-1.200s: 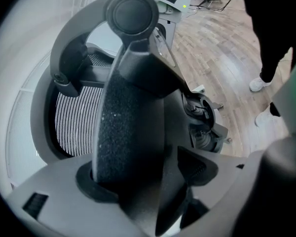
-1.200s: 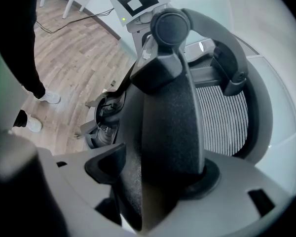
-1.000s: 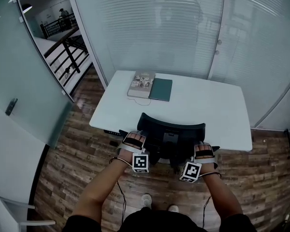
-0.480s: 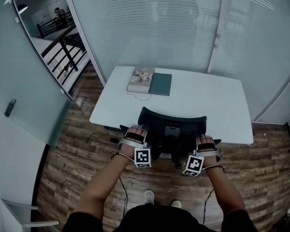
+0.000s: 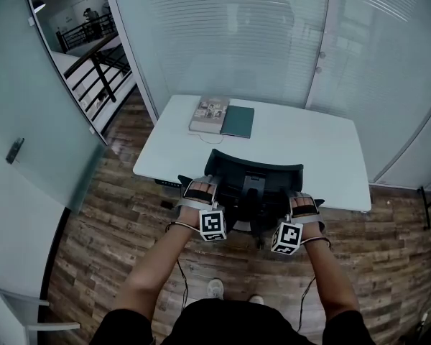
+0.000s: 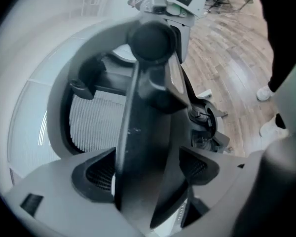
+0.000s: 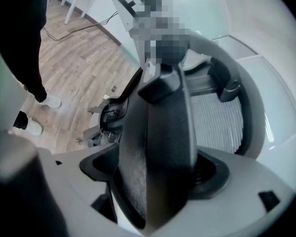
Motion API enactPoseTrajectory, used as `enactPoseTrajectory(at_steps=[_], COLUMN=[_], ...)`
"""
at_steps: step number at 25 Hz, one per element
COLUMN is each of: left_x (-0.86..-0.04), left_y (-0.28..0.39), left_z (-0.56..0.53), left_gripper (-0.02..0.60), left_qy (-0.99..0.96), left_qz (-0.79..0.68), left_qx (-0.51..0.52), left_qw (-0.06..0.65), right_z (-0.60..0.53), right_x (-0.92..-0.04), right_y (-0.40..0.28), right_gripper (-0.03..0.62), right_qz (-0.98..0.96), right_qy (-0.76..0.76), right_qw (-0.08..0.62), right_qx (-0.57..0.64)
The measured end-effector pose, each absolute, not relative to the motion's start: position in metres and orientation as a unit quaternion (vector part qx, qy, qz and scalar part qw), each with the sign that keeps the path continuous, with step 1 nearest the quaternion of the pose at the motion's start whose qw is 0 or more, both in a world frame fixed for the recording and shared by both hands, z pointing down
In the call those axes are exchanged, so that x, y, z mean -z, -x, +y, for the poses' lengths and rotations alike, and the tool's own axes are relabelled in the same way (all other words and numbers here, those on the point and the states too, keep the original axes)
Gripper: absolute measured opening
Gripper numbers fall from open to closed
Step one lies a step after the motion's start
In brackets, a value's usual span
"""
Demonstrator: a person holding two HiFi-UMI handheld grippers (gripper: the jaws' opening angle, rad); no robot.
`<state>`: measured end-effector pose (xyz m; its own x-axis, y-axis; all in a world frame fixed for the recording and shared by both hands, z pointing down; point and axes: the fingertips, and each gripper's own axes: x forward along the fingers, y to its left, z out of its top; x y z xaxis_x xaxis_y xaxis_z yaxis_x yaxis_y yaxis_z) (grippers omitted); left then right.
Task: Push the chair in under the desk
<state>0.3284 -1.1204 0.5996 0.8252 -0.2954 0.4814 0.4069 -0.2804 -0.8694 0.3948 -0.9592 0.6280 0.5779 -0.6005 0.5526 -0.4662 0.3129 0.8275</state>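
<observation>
A black mesh office chair (image 5: 255, 185) stands tucked against the front edge of the white desk (image 5: 309, 149), its seat under the top. My left gripper (image 5: 201, 190) is at the left edge of the chair back, my right gripper (image 5: 304, 205) at the right edge. In the left gripper view the back's edge (image 6: 138, 132) runs between the jaws of the left gripper (image 6: 148, 169), which have just been opening. In the right gripper view the mesh edge (image 7: 163, 132) fills the gap of the right gripper (image 7: 155, 169), whose jaws have also just been opening. Both stand open around the back.
A book (image 5: 210, 113) and a dark green notebook (image 5: 238, 121) lie at the desk's far left. Frosted glass walls (image 5: 237, 42) close in behind the desk. My shoes (image 5: 214, 287) stand on the wooden floor behind the chair. A stair railing (image 5: 93, 56) shows at upper left.
The head view has shifted a little, and the chair sits slightly closer in to the desk. Both grippers stay at the sides of the chair back.
</observation>
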Motion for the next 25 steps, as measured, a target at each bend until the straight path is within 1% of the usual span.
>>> enactPoseTrajectory(at_steps=[3, 6, 8, 10, 11, 14, 15, 17, 18, 19, 20, 21, 23, 25], left_x=[-0.581, -0.568, -0.554, -0.536, -0.526, -0.499, -0.489, -0.471, -0.465, -0.463, -0.464, -0.465, -0.465, -0.464], left_y=[-0.316, -0.289, -0.274, -0.263, -0.259, -0.248, -0.244, -0.237, -0.235, -0.234, -0.232, -0.231, -0.23, -0.231], left_z=[-1.111, -1.108, -1.105, -1.101, -1.098, -1.09, -1.087, -1.084, -1.083, -1.082, -1.081, -1.079, -1.071, -1.059], left_gripper=[0.397, 0.397, 0.397, 0.397, 0.397, 0.388, 0.359, 0.27, 0.228, 0.175, 0.108, 0.018, 0.014, 0.014], left_qy=[0.794, 0.853, 0.888, 0.921, 0.936, 0.97, 0.978, 0.989, 0.991, 0.991, 0.991, 0.991, 0.992, 0.994], left_qz=[-0.016, 0.005, 0.016, 0.03, 0.036, 0.05, 0.053, 0.058, 0.062, 0.067, 0.073, 0.077, 0.071, 0.059], left_qx=[0.276, 0.269, 0.25, 0.219, 0.201, 0.145, 0.123, 0.088, 0.081, 0.081, 0.086, 0.091, 0.09, 0.077], left_qw=[0.542, 0.448, 0.385, 0.321, 0.287, 0.189, 0.158, 0.107, 0.089, 0.077, 0.07, 0.067, 0.06, 0.055], right_z=[-0.954, -0.947, -0.944, -0.941, -0.938, -0.925, -0.922, -0.919, -0.917, -0.913, -0.91, -0.906, -0.899, -0.895], right_x=[-0.601, -0.574, -0.552, -0.529, -0.519, -0.494, -0.487, -0.471, -0.464, -0.459, -0.456, -0.454, -0.452, -0.451], right_y=[-0.378, -0.35, -0.336, -0.33, -0.328, -0.321, -0.319, -0.315, -0.315, -0.314, -0.315, -0.316, -0.319, -0.321], right_gripper=[0.408, 0.408, 0.408, 0.405, 0.392, 0.286, 0.241, 0.145, 0.1, 0.043, 0.005, 0.005, 0.003, 0.002], right_qz=[-0.473, -0.496, -0.507, -0.513, -0.514, -0.511, -0.514, -0.529, -0.533, -0.535, -0.536, -0.537, -0.537, -0.532], right_qy=[-0.613, -0.647, -0.678, -0.719, -0.743, -0.804, -0.817, -0.829, -0.831, -0.833, -0.833, -0.834, -0.837, -0.84], right_qw=[0.63, 0.577, 0.529, 0.465, 0.426, 0.303, 0.261, 0.179, 0.151, 0.135, 0.125, 0.116, 0.102, 0.106], right_qx=[0.064, 0.061, 0.061, 0.055, 0.049, 0.026, 0.022, 0.029, 0.037, 0.043, 0.045, 0.042, 0.03, 0.024])
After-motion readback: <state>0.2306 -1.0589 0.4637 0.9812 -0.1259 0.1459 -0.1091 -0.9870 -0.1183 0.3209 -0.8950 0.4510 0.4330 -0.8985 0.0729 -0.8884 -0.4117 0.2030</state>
